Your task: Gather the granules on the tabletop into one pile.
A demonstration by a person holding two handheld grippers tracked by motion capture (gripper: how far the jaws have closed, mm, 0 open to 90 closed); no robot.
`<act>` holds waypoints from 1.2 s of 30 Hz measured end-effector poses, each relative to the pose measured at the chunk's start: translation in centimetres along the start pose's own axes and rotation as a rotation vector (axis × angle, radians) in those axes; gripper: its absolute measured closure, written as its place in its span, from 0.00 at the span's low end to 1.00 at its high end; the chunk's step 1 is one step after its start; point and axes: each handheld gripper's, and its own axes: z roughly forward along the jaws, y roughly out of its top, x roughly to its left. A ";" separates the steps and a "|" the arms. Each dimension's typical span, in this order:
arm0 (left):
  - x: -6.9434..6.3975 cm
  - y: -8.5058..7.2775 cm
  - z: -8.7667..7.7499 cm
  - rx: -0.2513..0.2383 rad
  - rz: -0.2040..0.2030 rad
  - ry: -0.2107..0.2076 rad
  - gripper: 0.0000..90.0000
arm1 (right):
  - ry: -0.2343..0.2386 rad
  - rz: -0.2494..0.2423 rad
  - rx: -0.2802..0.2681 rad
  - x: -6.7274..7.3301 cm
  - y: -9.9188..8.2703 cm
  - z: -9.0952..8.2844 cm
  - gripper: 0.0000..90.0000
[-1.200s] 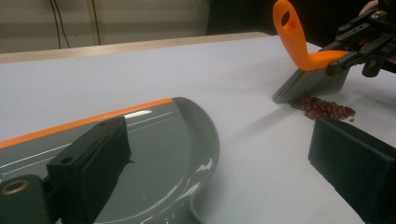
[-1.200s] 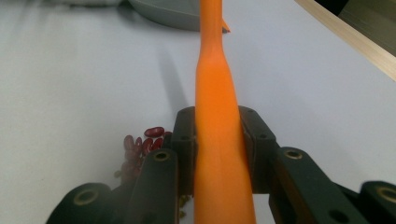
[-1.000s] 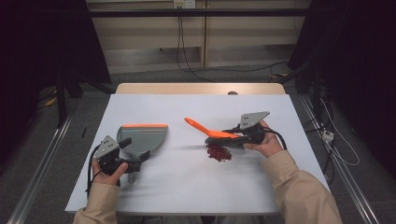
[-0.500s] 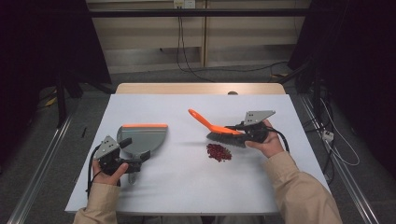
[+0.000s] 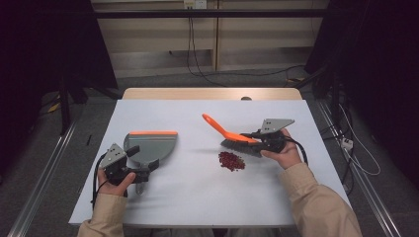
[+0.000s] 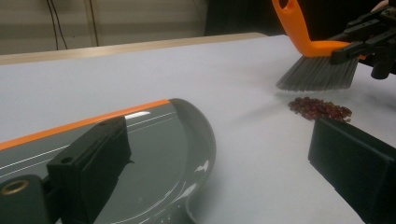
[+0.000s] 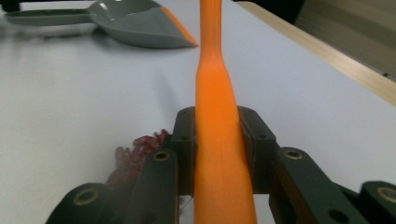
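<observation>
A grey dustpan (image 5: 153, 144) with an orange lip lies on the white table (image 5: 207, 202) at the left. My left gripper (image 5: 144, 159) stands open at its rear, one jaw over the pan (image 6: 154, 154), the other beside it. My right gripper (image 5: 254, 139) is shut on the orange handle of a brush (image 5: 228, 133) with grey bristles (image 6: 317, 74). The bristles hang just behind a small pile of red beads (image 5: 231, 160), a little to its right. The right gripper view shows the handle (image 7: 217, 93) clamped between the jaws, the beads (image 7: 140, 149) below left and the dustpan (image 7: 135, 21) far off.
The table's far edge is a wooden strip (image 5: 212, 94). Cables (image 5: 197, 64) run over the floor behind it, and metal rails (image 5: 44, 173) flank the table. Bare white surface lies between dustpan and beads.
The brush has moved off the bead pile, a little to the right and away, with its handle tip swung farther back. The left gripper and the dustpan have stayed put.
</observation>
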 end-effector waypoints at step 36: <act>-0.2 0.2 0.0 0.000 0.004 -0.013 0.06 | -0.231 0.262 0.343 1.0 1.9 -1.3 0.80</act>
